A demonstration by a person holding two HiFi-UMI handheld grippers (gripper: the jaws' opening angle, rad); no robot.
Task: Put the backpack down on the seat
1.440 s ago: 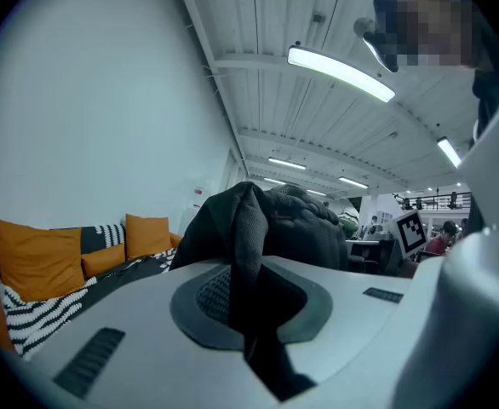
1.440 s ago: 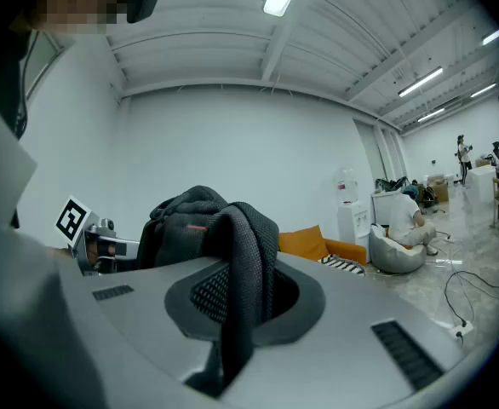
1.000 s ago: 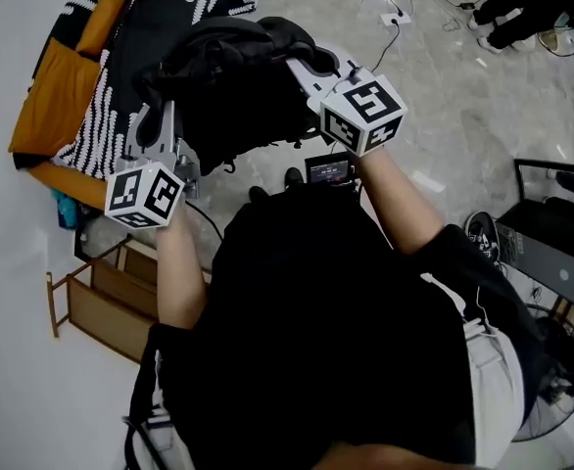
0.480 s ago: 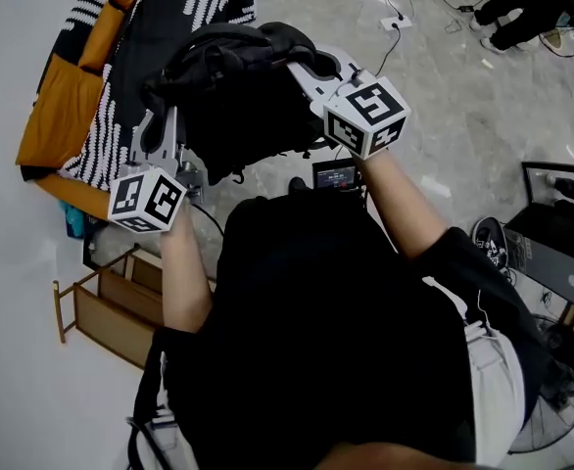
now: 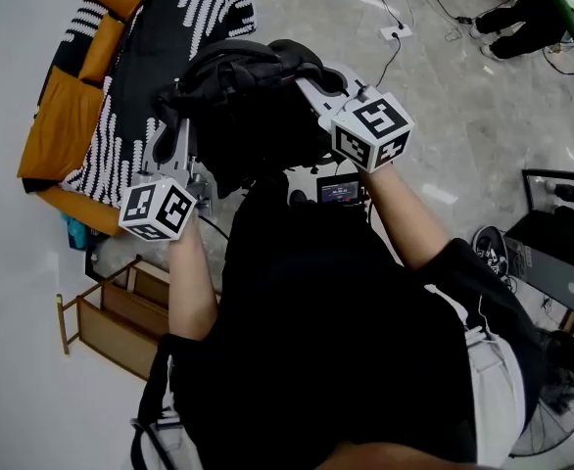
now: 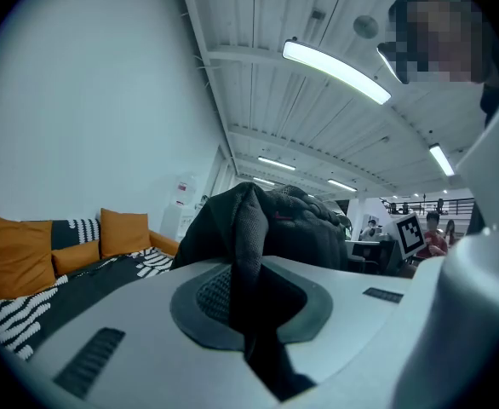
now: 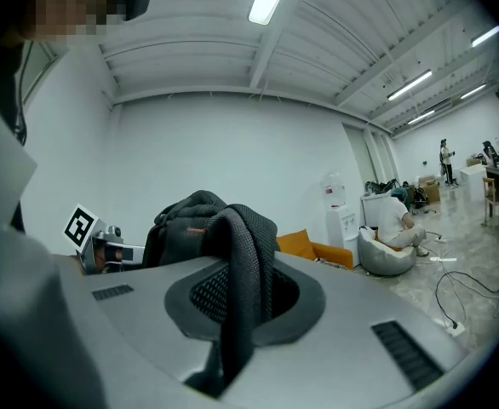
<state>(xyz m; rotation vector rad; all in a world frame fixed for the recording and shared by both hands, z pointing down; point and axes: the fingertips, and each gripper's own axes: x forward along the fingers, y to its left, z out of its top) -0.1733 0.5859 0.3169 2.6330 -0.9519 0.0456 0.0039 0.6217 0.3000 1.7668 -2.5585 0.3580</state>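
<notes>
- The left gripper (image 5: pixel 172 130) and right gripper (image 5: pixel 311 78) are each pinching nearly closed on 1 mesh strap (image 6: pixel 248 254) of the black backpack (image 5: pixel 253 106).
- The backpack is hanging in the air beside the sofa (image 5: pixel 71 96).
- I'd be carrying it level over the seat, lowering it fully before loosening either grip.

Black short-sleeved shirt (image 5: pixel 336 341); white cubes (image 5: pixel 370 130) bear black square markers.
</notes>
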